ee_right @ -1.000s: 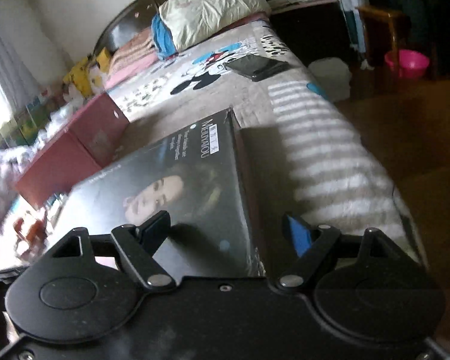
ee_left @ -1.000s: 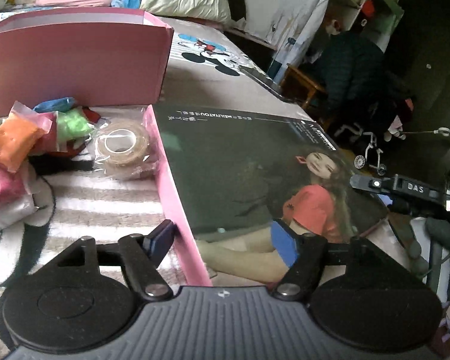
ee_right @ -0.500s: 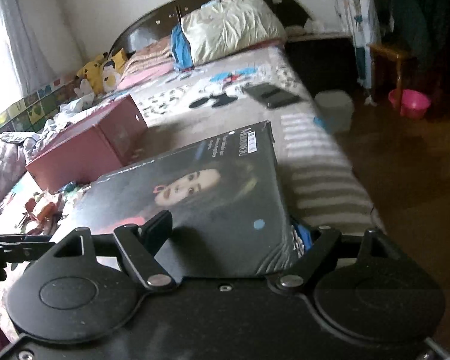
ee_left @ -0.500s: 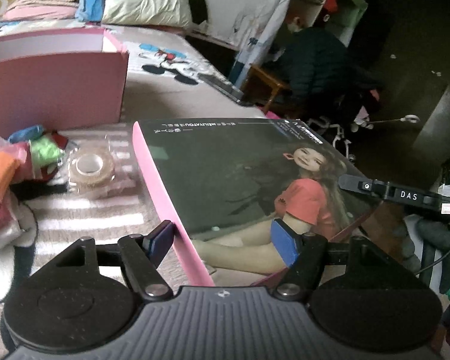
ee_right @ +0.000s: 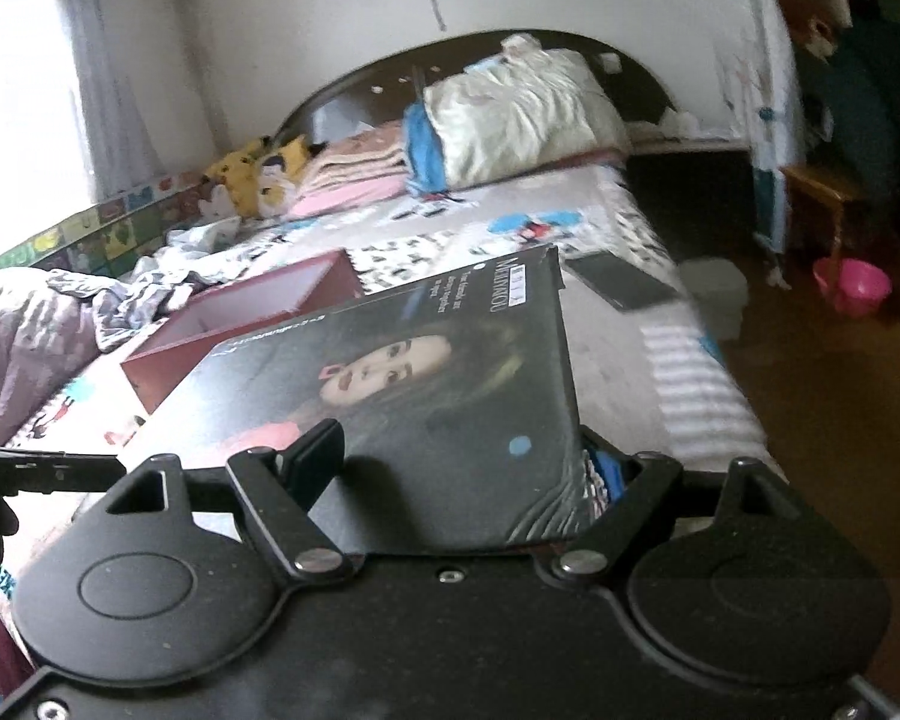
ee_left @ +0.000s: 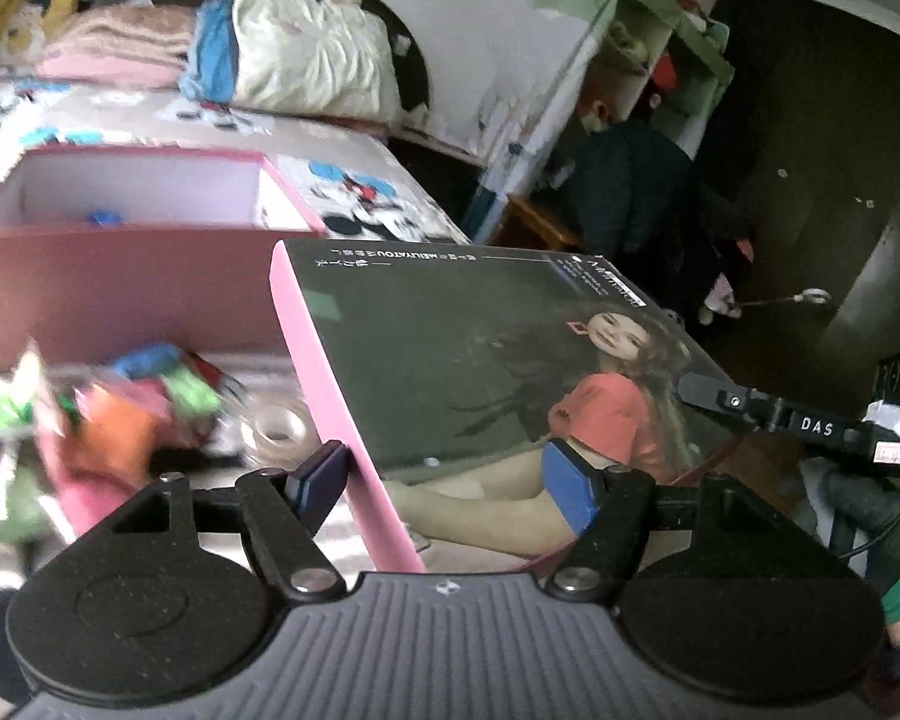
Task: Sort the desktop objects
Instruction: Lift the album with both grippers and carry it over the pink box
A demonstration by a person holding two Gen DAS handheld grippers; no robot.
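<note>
A flat box lid with a dark printed top showing a woman and pink sides [ee_left: 480, 360] is held up off the bed, tilted. My left gripper [ee_left: 450, 480] is shut on its near pink edge. My right gripper [ee_right: 468, 468] is shut on the lid's [ee_right: 426, 372] opposite edge. The open pink box [ee_left: 132, 276] stands behind the lid on the bed; it also shows in the right wrist view [ee_right: 252, 324]. Coloured packets [ee_left: 120, 414] and a tape roll [ee_left: 279, 429] lie in front of the box.
A patterned bedspread [ee_right: 510, 222] with pillows [ee_right: 510, 108] and folded blankets at the head. A dark phone [ee_right: 618, 285] lies near the bed's right edge. A wooden stool [ee_right: 822, 192] and a pink basin [ee_right: 852, 285] stand on the floor at right.
Both grippers have lifted the lid up off the bed and tilted it. The open pink box's inside now shows behind it. The view has swung up toward the headboard.
</note>
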